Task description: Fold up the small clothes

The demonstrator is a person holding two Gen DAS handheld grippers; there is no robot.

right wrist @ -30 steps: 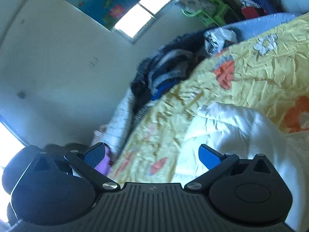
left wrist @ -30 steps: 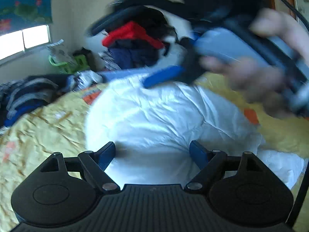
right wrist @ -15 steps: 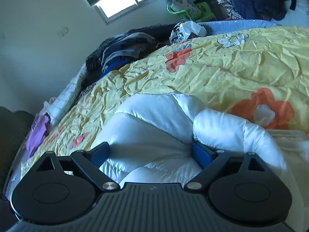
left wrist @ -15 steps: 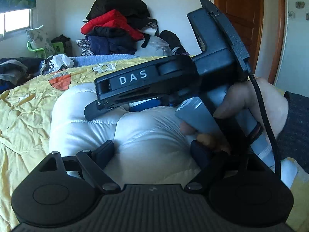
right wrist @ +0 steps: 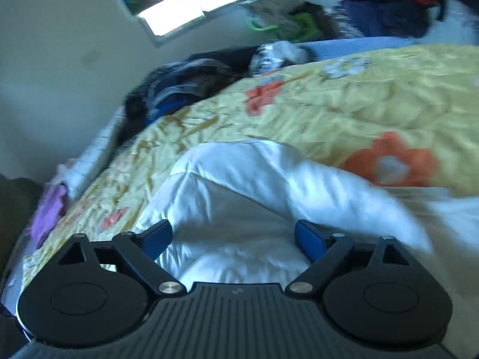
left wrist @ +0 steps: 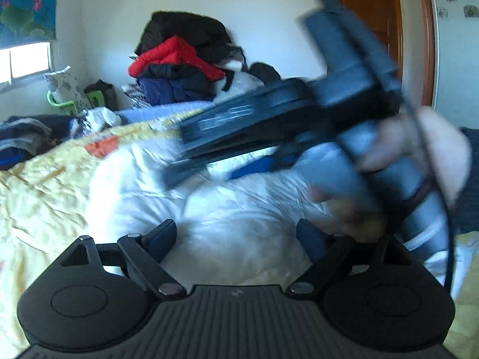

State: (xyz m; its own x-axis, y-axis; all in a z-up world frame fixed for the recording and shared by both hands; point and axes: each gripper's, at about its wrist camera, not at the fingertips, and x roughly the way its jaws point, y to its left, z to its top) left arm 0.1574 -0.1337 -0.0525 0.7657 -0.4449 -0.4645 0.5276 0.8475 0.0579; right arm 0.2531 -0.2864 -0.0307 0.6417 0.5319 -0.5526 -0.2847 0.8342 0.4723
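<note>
Puffy white quilted garment (left wrist: pixel 239 209) lies on the yellow flowered bedspread (left wrist: pixel 45 185), bulging between the wide-open jaws of both the left gripper (left wrist: pixel 236 236) and the right gripper (right wrist: pixel 233 236). Right hand (left wrist: pixel 419 155) angles its gripper down across the garment. The right jaws narrowed slightly, padding between them, and since a second ago that gripper has dropped from the wall.

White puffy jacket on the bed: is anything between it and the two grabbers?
Nothing visible blocks either one. The white puffy jacket already bulges up between the open fingers of the right gripper and of the left gripper. It lies on the yellow flowered bedspread.
</note>
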